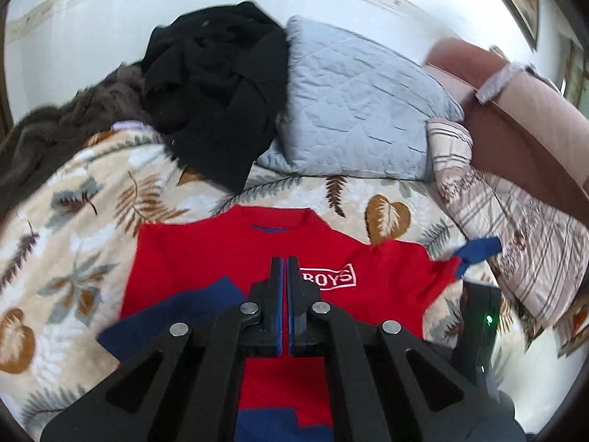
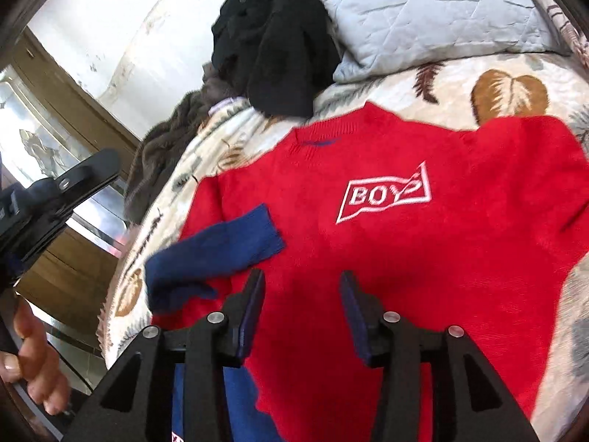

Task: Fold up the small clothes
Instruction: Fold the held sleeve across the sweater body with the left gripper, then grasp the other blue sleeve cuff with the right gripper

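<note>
Red sweater (image 2: 386, 258) spread flat on leaf-print quilt (image 1: 73, 228) for folding. Over sweater: left gripper (image 1: 286, 269) clenched on nothing; right gripper (image 2: 302, 287) released, ready.

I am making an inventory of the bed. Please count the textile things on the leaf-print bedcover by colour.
Red with blue cuffs: 1, the red BOYS sweater
Black: 1, the crumpled black garment
Grey-blue: 1, the quilted pillow
Brown-grey: 1, the fuzzy brown throw
Beige striped: 1, the striped cushion
Total: 5
</note>
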`<state>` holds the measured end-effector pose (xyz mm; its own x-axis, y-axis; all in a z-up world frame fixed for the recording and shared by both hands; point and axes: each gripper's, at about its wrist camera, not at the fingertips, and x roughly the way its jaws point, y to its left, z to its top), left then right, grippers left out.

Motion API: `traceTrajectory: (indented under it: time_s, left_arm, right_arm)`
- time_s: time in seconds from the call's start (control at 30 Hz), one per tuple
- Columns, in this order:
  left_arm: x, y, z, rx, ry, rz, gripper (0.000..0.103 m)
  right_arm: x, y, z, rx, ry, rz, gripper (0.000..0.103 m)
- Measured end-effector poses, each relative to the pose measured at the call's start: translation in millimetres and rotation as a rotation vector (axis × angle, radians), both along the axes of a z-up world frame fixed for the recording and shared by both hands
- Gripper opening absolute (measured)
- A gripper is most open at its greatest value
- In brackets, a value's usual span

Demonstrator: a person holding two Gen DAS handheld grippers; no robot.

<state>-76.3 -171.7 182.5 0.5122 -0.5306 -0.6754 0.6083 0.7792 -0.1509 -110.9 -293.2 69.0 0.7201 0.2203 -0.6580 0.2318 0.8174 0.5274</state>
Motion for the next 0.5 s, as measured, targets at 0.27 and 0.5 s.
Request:
traceTrajectory:
  time_s: [0.27, 0.5]
  left_arm:
    - [-35.1, -16.2, 40.0, 0.004, -0.016, -0.057, 0.000]
    - [-67.1, -26.0, 55.5, -0.071, 0.020, -0.125, 0.000]
  right_arm:
    - [-15.3, -6.0, 33.2, -0.045, -0.093, 0.004, 0.049]
    - [-27.6, -12.2, 45.1, -0.080, -0.121, 0.004, 0.059]
